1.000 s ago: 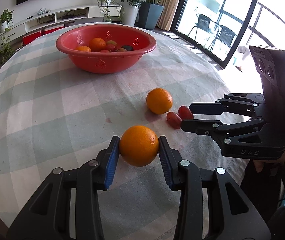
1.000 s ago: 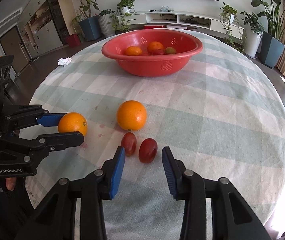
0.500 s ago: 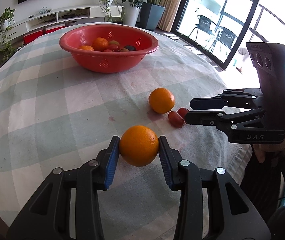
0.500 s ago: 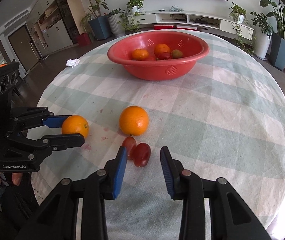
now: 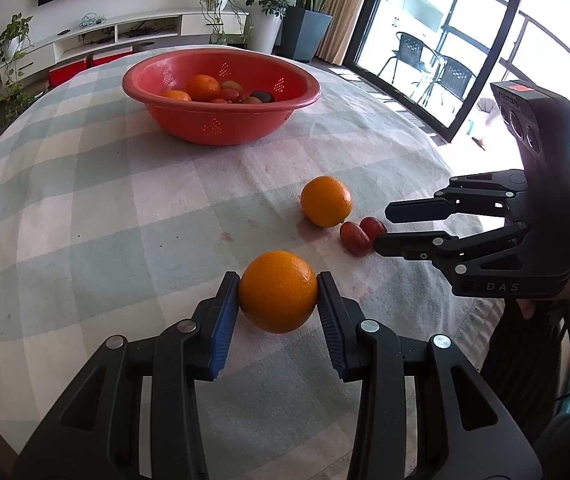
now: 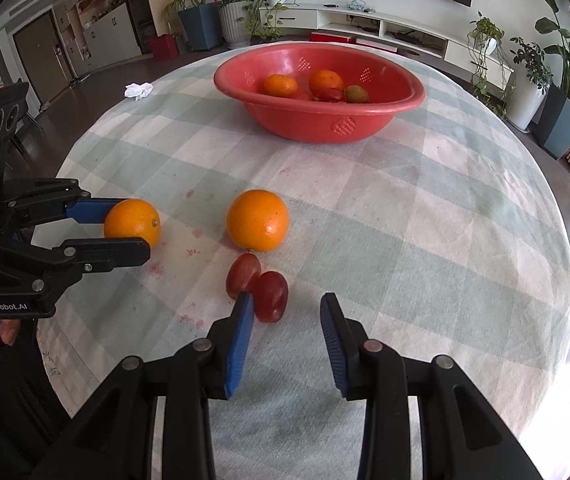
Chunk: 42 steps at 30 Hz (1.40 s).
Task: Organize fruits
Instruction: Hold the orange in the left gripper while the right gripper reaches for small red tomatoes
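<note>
My left gripper is shut on an orange just above the checked tablecloth; it also shows in the right wrist view. A second orange lies on the cloth, with two red grape-like fruits touching each other just in front of it. My right gripper is open, its left finger beside the nearer red fruit, which sits just inside the jaws. In the left wrist view the right gripper reaches the red fruits from the right. A red bowl holds several fruits.
The round table carries a checked cloth with reddish stains. A crumpled white tissue lies at its far left edge. Plants, a low TV cabinet and a glass door surround the table.
My right gripper has moved forward to the two red fruits, the nearer one now at its left finger. My left gripper still holds the orange and has lifted slightly.
</note>
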Motion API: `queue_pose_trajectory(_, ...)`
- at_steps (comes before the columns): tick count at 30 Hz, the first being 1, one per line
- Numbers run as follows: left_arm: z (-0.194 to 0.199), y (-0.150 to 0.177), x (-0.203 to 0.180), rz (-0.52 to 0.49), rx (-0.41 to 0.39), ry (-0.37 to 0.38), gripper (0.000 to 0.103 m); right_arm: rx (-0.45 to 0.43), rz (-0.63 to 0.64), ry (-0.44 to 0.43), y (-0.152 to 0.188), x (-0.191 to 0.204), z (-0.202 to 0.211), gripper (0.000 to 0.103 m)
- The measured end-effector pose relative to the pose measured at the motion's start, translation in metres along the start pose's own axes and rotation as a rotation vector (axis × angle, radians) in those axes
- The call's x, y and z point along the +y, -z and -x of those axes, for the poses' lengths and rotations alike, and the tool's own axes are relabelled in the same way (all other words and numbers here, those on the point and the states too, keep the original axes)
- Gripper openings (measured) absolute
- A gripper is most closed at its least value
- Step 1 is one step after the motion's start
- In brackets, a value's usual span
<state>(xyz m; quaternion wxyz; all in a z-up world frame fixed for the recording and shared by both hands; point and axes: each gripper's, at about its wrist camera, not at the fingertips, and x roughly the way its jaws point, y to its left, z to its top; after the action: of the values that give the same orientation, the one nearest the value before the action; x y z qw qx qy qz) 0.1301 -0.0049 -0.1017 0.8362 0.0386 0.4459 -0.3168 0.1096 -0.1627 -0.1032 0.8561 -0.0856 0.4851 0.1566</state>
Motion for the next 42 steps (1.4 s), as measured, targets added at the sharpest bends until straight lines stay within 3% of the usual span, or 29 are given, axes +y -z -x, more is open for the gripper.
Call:
queue_pose_trajectory(9, 0.001, 0.001, 0.001, 0.005, -0.001, -0.003, 0.037, -0.006, -0.014, 0.083, -0.006, -0.006, 0.01, 0.038)
queue_pose_trajectory(23, 0.002, 0.0, 0.0, 0.005, -0.001, -0.001, 0.037, 0.035, 0.043, 0.018, -0.006, 0.006, -0.001, 0.038)
queue_pose_trajectory(42, 0.003, 0.0, 0.001, 0.004, -0.001, 0.0, 0.037, 0.098, 0.136, 0.037, -0.009, 0.007, -0.005, 0.036)
